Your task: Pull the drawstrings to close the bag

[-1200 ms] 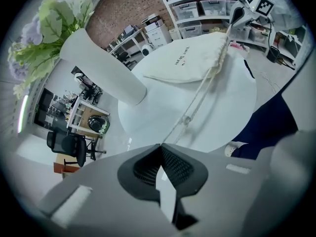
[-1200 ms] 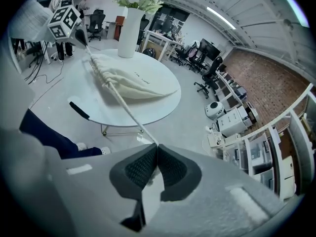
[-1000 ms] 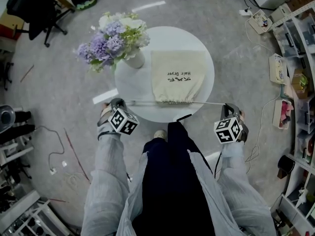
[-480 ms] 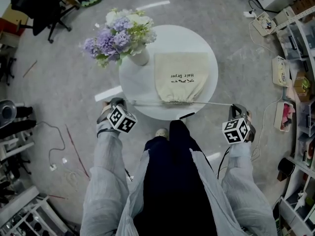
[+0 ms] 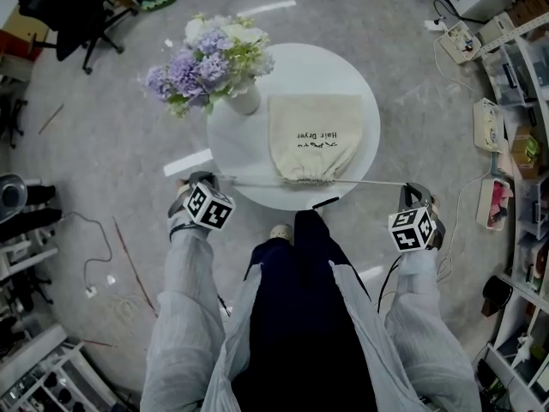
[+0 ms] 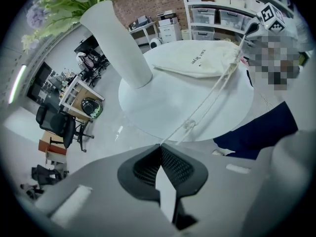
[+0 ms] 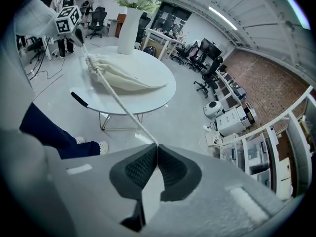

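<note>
The biggest thing is the round white table (image 5: pixel 343 67). The cream cloth bag (image 5: pixel 313 136) lies flat in the middle of the table, with its open end at the table edge nearest the person. That end looks bunched up in small folds, so I think the bag is almost shut. A white vase (image 5: pixel 243 101) of purple and white flowers (image 5: pixel 202 63) stands on the left part of the table, just beside the bag.

The left gripper (image 6: pixel 160 147) is off the table's near left edge. Its jaws are closed tight and they pinch the left string (image 5: pixel 249 178). The right gripper (image 7: pixel 156 146) is well off the table's near right side. Its jaws are closed tight too, and they pinch the right string (image 5: pixel 369 181). Both strings run straight and tight along the near edge of the table, from the bag's bunched end out to each gripper.

The step now is the pull itself: one string goes left, the other goes right, and the bag's mouth squeezes shut between them.

Next, I think the two grippers should pull a little more, away from each other, with the same pull on each side. If one side pulls harder, the bag may slide across the table. Once the mouth has no gap left, the pulling can stop.
</note>
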The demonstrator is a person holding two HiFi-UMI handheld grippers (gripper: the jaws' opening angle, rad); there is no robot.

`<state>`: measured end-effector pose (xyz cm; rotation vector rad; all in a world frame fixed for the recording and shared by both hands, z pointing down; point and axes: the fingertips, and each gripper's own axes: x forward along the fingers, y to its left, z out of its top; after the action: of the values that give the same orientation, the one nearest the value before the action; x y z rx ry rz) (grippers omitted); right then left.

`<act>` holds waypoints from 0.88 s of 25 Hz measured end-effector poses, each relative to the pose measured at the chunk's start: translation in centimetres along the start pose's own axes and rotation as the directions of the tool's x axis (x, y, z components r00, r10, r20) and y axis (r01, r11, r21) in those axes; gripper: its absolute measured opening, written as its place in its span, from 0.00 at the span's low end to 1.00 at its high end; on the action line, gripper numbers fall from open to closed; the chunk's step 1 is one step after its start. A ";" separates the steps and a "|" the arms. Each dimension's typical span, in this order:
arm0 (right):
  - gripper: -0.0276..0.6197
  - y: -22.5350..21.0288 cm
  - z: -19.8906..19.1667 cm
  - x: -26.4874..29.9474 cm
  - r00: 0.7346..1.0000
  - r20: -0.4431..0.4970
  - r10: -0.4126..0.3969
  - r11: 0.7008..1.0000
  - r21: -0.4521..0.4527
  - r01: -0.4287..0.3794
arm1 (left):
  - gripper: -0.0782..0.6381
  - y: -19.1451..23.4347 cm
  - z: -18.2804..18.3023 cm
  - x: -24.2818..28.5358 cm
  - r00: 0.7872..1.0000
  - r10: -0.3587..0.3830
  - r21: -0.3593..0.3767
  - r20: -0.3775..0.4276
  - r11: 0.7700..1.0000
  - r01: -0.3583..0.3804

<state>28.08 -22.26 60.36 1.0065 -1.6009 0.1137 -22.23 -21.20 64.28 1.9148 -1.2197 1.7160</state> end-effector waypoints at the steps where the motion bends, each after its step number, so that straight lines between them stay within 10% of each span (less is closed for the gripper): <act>1: 0.06 -0.1 0.1 0.0 1.000 0.000 -0.003 1.000 0.017 0.003 | 0.14 -0.1 0.3 -0.1 1.000 -0.015 -0.030 0.004 0.999 0.015; 10: 0.06 -1.3 3.2 -2.2 0.991 0.128 -0.043 0.991 0.133 0.026 | 0.14 1.9 4.1 -3.7 0.977 -0.025 -0.238 0.211 0.968 0.076; 22: 0.06 1.5 11.8 -3.3 0.927 0.371 0.056 0.947 0.275 -0.167 | 0.14 -1.0 11.3 -6.3 0.873 -0.122 -0.368 0.473 0.872 0.321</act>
<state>17.92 -26.30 54.57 1.2221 -2.0215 0.2738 -13.49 -26.08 56.05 2.1003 -1.3167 0.8143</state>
